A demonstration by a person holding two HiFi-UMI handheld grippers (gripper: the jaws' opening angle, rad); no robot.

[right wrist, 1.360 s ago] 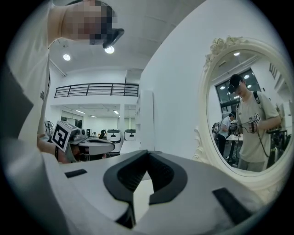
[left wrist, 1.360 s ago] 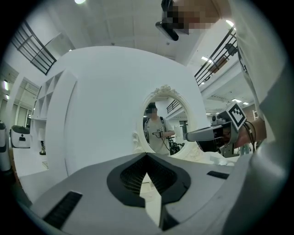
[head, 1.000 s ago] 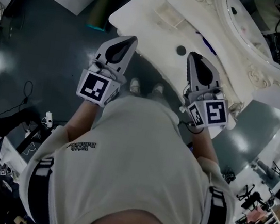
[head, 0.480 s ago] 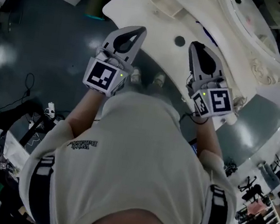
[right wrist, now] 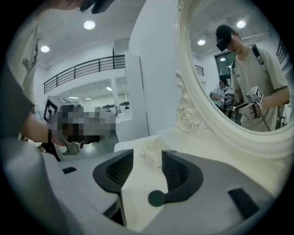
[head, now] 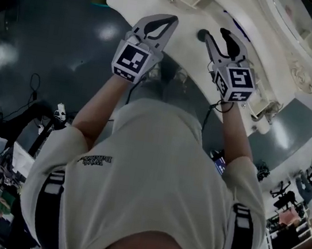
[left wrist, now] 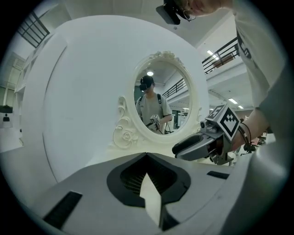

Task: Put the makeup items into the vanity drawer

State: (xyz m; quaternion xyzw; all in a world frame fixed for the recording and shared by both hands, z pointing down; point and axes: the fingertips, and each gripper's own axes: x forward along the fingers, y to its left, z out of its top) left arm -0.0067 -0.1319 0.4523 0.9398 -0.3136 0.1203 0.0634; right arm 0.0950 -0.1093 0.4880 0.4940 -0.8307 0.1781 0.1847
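Jaws of the right gripper [right wrist: 148, 155] stand wide, having just been opening, and grip nothing. A dark disc [right wrist: 156, 198] lies on the white tabletop [right wrist: 138, 183] between them, low by the right jaw's base, and neither pad presses it. Just ahead of their tips sits a small drawer [right wrist: 154, 156], pulled out, and a mirror [right wrist: 239, 82] rises to their right. The left gripper [left wrist: 147, 155] has its jaws met at the tips with nothing between, pointing toward the mirror's carved frame.
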